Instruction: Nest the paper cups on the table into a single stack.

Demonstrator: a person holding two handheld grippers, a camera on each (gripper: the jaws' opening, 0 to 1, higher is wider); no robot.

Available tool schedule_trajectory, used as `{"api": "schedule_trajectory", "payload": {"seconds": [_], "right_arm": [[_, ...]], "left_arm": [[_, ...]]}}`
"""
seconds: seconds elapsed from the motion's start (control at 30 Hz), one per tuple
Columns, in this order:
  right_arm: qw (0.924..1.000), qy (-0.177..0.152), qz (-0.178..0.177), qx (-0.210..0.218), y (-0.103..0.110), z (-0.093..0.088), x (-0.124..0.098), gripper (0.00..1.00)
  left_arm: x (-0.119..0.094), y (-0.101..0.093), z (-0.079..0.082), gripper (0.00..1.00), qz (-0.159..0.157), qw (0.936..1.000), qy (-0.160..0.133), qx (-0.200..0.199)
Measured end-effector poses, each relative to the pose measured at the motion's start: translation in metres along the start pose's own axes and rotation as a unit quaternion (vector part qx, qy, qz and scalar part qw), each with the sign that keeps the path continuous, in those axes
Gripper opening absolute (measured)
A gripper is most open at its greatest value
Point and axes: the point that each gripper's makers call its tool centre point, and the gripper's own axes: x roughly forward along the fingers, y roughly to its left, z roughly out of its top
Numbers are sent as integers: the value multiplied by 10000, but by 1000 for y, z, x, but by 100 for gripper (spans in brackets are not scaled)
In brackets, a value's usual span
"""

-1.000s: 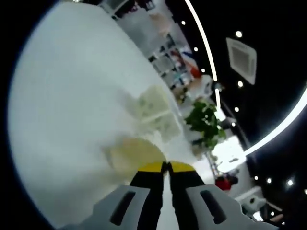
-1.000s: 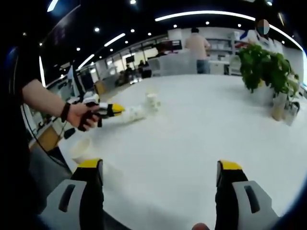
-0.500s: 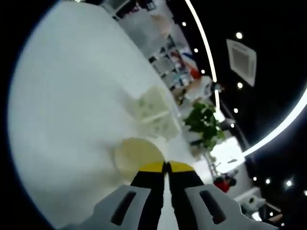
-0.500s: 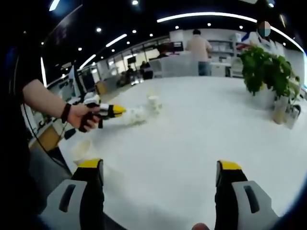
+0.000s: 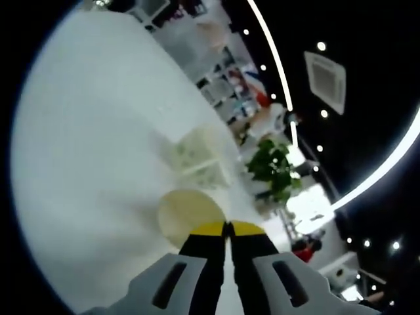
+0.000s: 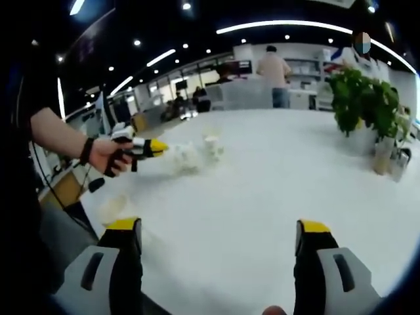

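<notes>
Cups are gathering at frame centre: left claw (image 5: 226, 226), jaws pinched on a pale, thin-walled paper cup (image 5: 189, 215), is nearing two printed paper cups (image 5: 200, 157) on the white tabletop (image 5: 85, 151). Right claw (image 6: 216, 230) is hanging wide apart, empty. These cups are likely weighing little and crushing easily, so light rim grips are suiting them.

Smooth matt white table (image 6: 262, 197), catching a soft sheen from the ceiling lights. At twelve o'clock off the left gripper (image 5: 228, 226), a cream paper cup (image 5: 187, 213), dull, with a thin rolled rim; beyond it at eleven o'clock, pale printed paper cups (image 5: 200, 154), blurred. The jaws look like matt black plastic with glossy yellow tips on a light grey moulded body, and the right gripper (image 6: 220, 230) looks the same. At two o'clock stands a plant (image 6: 364, 98) with waxy green leaves.
</notes>
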Motion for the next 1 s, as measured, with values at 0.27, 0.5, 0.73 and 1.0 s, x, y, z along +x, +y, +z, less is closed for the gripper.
{"api": "schedule_trajectory", "payload": {"seconds": [0.27,0.5,0.73,1.0], "right_arm": [[9999,-102,39,-108,3,11,-4,96],[9996,-176,106,-215,10,17,-8,95],[9988,-305,198,-323,16,27,-13,95],[9980,-400,303,-379,20,34,-20,95]], "left_arm": [[-21,-34,7,0,-199,9998,17,32],[-42,-67,12,0,-312,9986,124,417],[-68,-104,6,0,-417,9933,438,986],[-93,-146,-5,0,-292,9852,941,1405]]}}
